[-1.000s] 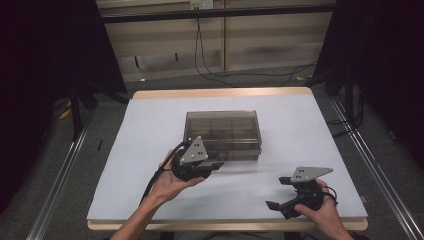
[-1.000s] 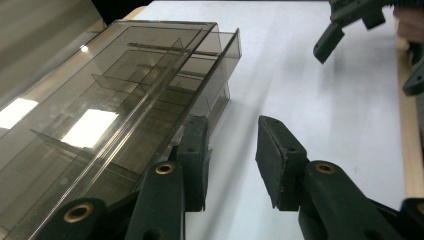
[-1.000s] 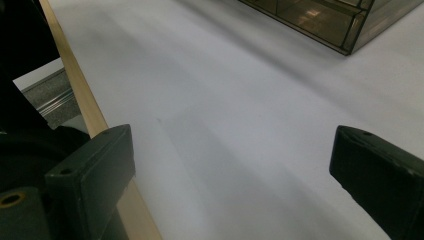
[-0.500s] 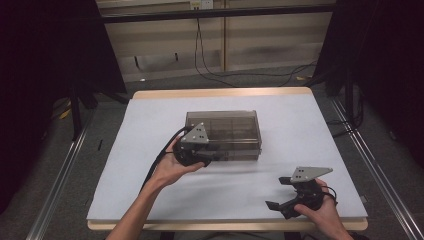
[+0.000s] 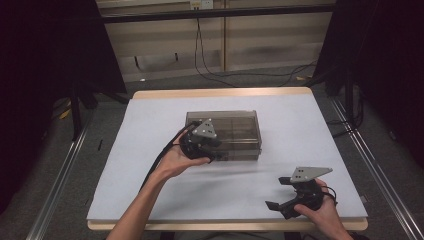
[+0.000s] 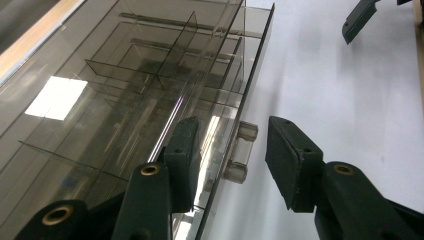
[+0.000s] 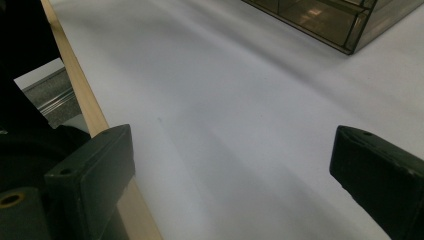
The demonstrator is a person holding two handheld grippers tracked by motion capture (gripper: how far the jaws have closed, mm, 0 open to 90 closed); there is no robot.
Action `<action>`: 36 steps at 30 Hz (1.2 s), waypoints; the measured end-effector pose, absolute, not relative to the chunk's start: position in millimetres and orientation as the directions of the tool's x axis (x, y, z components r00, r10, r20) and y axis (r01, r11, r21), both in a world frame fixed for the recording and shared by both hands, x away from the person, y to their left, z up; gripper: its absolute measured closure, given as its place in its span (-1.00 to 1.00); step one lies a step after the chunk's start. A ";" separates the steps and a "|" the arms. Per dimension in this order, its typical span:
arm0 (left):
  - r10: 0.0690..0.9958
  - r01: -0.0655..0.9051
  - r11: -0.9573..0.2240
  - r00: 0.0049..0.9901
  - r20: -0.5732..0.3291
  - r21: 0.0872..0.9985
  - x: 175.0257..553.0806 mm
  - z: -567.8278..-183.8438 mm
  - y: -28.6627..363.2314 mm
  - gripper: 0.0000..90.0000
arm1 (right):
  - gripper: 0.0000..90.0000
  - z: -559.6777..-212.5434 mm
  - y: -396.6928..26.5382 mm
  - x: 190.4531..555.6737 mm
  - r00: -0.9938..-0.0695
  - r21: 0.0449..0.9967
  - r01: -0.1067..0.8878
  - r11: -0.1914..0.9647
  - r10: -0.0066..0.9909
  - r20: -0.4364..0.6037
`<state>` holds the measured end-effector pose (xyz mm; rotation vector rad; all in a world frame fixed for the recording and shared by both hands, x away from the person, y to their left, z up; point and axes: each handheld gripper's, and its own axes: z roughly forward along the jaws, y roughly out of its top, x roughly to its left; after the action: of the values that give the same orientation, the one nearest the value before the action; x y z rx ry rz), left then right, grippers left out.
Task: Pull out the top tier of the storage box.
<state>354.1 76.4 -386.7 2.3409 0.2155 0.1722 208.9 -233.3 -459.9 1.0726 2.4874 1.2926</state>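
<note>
The left gripper (image 6: 232, 160) is held with its two black jaws spread, one on each side of a small clear plastic handle (image 6: 241, 151) that juts from the front panel of a smoky transparent plastic organiser box (image 5: 224, 134). One jaw lies against the box's see-through front; the other stands off the handle over bare table, so nothing is pinched. In the high view this left gripper (image 5: 210, 148) is seen at the near left corner of the box, gripped by the left hand (image 5: 181, 157), its grey three-cornered plate over the box's lid. Thin dividers forming several compartments can be made out through the box's tinted walls in the left gripper view.

The right gripper (image 5: 281, 199) is held by the right hand (image 5: 320, 209) near the front right edge of the white-topped table (image 5: 150, 150), well apart from the box. Its jaws are wide apart and nothing is between them. In the right gripper view a corner of the box is seen far off, and the table's pale wooden edge (image 7: 85, 95) runs beside one jaw.
</note>
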 end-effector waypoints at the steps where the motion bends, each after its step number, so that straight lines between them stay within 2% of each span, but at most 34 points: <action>1: 0.211 0.111 -0.698 0.976 0.055 0.708 354.6 -387.5 75.8 0.26 | -0.91 -459.9 -233.2 208.7 -0.736 0.761 0.529 0.377 0.649 0.190; 7: 0.200 0.105 -0.729 0.978 0.064 0.677 354.4 -392.2 71.3 0.19 | -0.91 -459.8 -233.3 208.6 -0.737 0.761 0.528 0.377 0.648 0.190; 20: 0.146 0.043 -0.795 0.982 0.122 0.606 355.0 -398.0 60.7 0.32 | -0.91 -459.7 -233.6 208.6 -0.737 0.761 0.527 0.378 0.649 0.188; 23: 0.134 0.032 -0.801 0.983 0.127 0.598 353.8 -399.9 57.8 0.41 | -0.91 -459.5 -233.8 208.4 -0.737 0.762 0.527 0.378 0.649 0.188; 36: 0.115 0.004 -0.798 0.983 0.145 0.603 352.8 -400.6 57.6 0.49 | -0.91 -459.8 -233.3 208.7 -0.737 0.760 0.528 0.379 0.649 0.189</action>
<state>352.8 57.6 -400.6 2.4862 0.0834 0.2306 208.7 -233.3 -459.8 1.0702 2.4881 1.2905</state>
